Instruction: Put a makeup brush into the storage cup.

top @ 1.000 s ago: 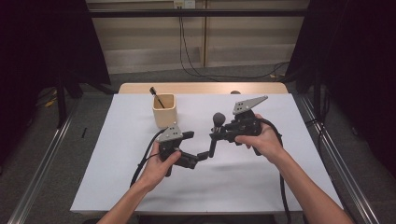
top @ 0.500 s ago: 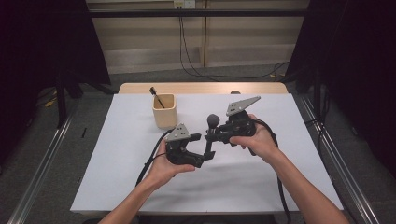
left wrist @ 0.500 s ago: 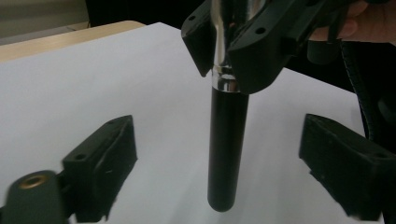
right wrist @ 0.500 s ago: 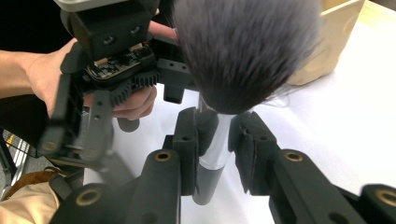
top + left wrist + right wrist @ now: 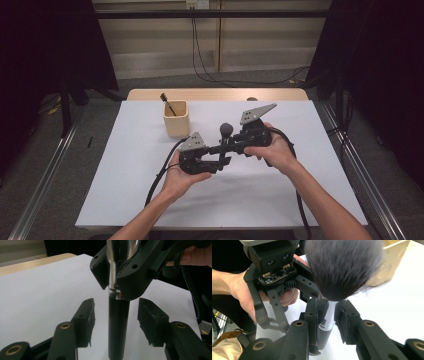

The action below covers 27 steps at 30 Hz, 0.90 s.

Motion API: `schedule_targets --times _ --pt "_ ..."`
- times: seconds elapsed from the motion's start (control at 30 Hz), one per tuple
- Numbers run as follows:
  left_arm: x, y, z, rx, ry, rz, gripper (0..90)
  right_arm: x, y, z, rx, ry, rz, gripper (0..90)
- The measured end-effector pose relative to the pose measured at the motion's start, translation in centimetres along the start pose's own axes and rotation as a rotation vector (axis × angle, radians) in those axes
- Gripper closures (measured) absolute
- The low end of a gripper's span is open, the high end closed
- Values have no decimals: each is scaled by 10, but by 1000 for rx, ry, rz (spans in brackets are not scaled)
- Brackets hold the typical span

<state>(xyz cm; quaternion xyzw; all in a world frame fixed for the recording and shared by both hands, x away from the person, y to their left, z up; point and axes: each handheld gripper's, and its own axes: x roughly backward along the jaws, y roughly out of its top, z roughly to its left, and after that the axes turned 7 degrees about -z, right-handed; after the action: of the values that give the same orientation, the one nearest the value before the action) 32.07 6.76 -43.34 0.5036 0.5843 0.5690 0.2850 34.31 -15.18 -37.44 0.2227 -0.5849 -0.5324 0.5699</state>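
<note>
— Black jaws of your left gripper [image 5: 116, 315] have just been closing around the brush [image 5: 118, 322] handle, yet gaps remain on both sides. Earlier it stood apart, lower left.

— And your right gripper [image 5: 325, 312]?

— Clamped on the brush's silver ferrule, above the white worktop [image 5: 125, 165]. Its view shows the bristles close up; the high view adds the beige holder [image 5: 176, 119] farther back, a pen inside.

The left gripper [image 5: 220, 159] has swung in under the right gripper [image 5: 231, 145], its jaws closing around, not yet touching, the makeup brush [image 5: 226, 131] handle held there.
</note>
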Motion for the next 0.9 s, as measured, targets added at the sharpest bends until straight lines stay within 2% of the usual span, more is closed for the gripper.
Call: schedule_targets --times 0.07,0.13,0.2,0.4,0.53,0.6,0.73,0.9 --pt "0 0 0 -6 -6 -5 572 0 0 0 -1 1 -1 713" --pt "-1 0 0 9 -12 -15 619 0 0 0 0 -3 2 713" --pt "-1 -1 1 22 -19 -9 628 0 0 -1 -1 -2 1 713" --pt "-1 -1 1 15 -25 -11 671 1 -2 -1 -3 -5 0 713" --pt "-1 -1 2 19 -28 -14 732 1 -2 0 -4 -4 0 713" --pt "-1 -1 3 29 -40 -13 740 0 -2 0 -5 -1 -1 712" --pt "0 -1 3 25 -38 -12 743 0 -3 -1 -11 6 -4 712" --pt "1 0 3 7 -45 0 746 0 -3 -1 -16 18 -3 711"
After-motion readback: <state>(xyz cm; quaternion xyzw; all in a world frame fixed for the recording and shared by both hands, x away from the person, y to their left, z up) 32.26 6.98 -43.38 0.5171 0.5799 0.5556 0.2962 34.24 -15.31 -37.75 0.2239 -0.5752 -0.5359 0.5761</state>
